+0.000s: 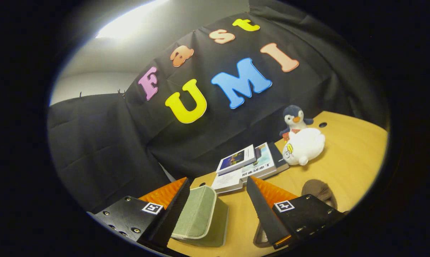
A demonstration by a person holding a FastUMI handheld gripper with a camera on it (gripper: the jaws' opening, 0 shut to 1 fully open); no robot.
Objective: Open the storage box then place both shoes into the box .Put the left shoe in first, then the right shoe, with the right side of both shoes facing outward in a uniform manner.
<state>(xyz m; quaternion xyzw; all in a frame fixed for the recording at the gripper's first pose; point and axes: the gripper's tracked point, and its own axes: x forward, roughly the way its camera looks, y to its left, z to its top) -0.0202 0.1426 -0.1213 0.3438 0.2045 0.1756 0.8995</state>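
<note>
One table (347,167) carrying: one green box (200,217), lying between the two fingers (179,207) of the one gripper (218,185); two books (249,166), stacked; two plush toys, namely one penguin (294,119) and one white toy (306,146); one brown shoe (318,191) beyond the right finger. Two round holes (322,125) show in the tabletop.

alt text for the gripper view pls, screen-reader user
The gripper hangs open over a wooden table, its fingers either side of a green storage box. Beyond the fingers lie stacked books, a white plush toy and a penguin plush; a brown shoe sits beside one finger.
</note>
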